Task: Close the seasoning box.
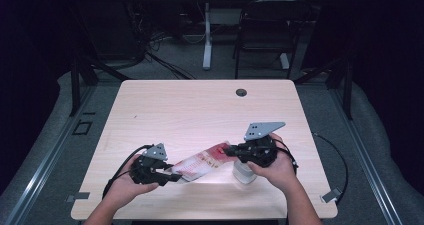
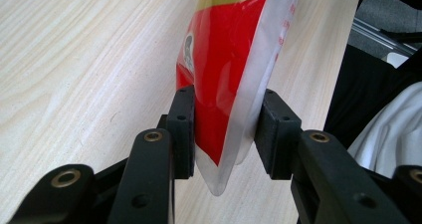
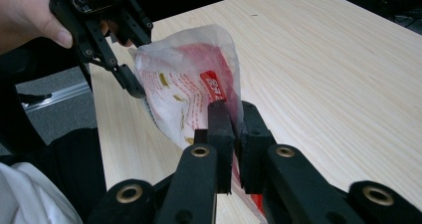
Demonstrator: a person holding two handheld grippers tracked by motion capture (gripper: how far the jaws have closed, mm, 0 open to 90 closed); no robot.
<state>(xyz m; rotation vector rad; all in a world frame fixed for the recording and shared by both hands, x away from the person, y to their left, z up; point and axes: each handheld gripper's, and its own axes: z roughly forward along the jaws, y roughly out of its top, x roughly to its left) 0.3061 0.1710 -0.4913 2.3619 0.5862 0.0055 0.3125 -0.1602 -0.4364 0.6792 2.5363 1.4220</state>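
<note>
Holding the bag between both grippers, I have it lifted off the table, stretched across the lower middle of the high view. My right gripper has its jaws nearly together, pinching one thin edge of the bag at the centre of the right gripper view; the film bunches up just beyond the pads. My left gripper stands about half wide, with the opposite, sealed end of the bag hanging between its pads in the lower middle of the left gripper view; the left pad touches the red face, while the right pad sits just beside the clear seam, so I cannot tell whether that grip is firm. In the high view the left gripper sits at lower left and the right gripper right of centre, above a small white cup. I judge the pick-up and two-handed hold done; opening or emptying the bag appears not yet done.
</note>
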